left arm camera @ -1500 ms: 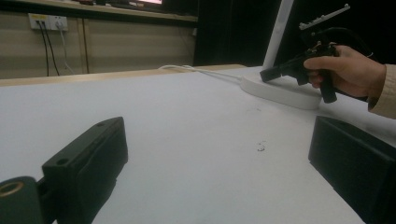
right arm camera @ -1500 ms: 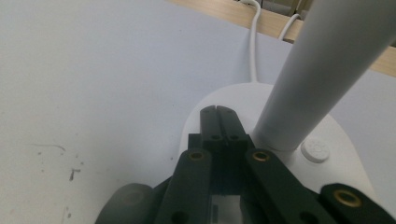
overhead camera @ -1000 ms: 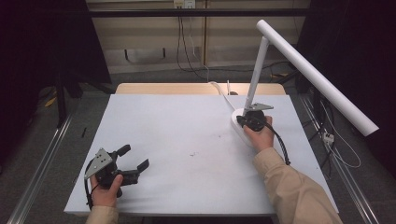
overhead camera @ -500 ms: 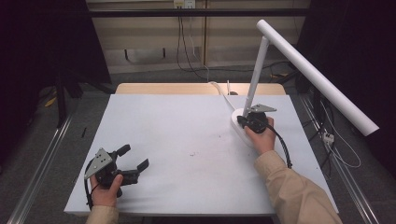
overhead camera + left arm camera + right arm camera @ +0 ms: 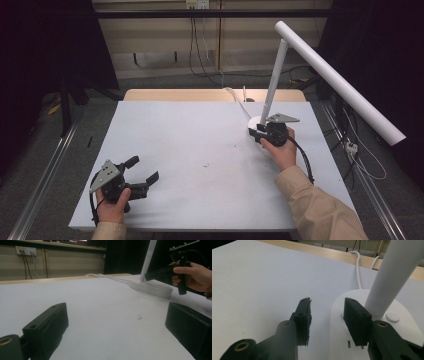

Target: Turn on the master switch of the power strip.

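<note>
One desk lamp [image 5: 320,70] stands on the white surface [image 5: 200,150]: one round base [image 5: 402,322], one upright stem [image 5: 395,272], one long head, one white cord [image 5: 358,267] trailing off behind.

Two tools in use. Right tool [image 5: 256,134] sits over the near-left edge of the base; its jaws have just been opening and now stand partly apart, nothing gripped, one jaw over the base just beside the stem, the other over bare surface. One small button [image 5: 392,317] lies right of that jaw; its marking is probably too blurred to read.

Left tool [image 5: 142,175] is well apart from the lamp, jaws wide, empty.
</note>
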A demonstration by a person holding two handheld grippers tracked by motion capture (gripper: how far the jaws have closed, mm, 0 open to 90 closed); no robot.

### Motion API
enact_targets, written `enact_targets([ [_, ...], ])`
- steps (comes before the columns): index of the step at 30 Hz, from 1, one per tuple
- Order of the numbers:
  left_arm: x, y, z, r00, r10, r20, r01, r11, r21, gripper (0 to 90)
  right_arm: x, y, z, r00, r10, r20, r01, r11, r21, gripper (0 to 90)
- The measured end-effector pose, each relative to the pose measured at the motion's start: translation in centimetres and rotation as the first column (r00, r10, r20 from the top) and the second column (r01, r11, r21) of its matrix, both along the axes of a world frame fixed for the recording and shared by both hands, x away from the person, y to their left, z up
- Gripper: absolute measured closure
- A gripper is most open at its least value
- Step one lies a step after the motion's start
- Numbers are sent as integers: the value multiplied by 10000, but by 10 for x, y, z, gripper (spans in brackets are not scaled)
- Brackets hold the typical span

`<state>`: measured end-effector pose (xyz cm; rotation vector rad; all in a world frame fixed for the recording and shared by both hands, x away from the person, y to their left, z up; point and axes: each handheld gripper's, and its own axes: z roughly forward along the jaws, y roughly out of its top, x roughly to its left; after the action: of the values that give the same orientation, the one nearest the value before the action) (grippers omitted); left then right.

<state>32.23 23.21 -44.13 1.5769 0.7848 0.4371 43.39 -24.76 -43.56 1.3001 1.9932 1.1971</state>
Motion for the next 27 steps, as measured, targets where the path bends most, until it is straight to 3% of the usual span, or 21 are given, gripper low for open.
enact_targets([
  [15, 0, -3, 0, 10000, -87, -41, 87, 10000, 10, 43, -20, 3, 2, 9991, 414, -129, -410, 9987, 300, 346],
  [27, 0, -4, -1, 9999, -124, -91, 124, 9999, 42, 43, -34, 5, 0, 9974, 698, -159, -691, 9968, 411, 236],
])
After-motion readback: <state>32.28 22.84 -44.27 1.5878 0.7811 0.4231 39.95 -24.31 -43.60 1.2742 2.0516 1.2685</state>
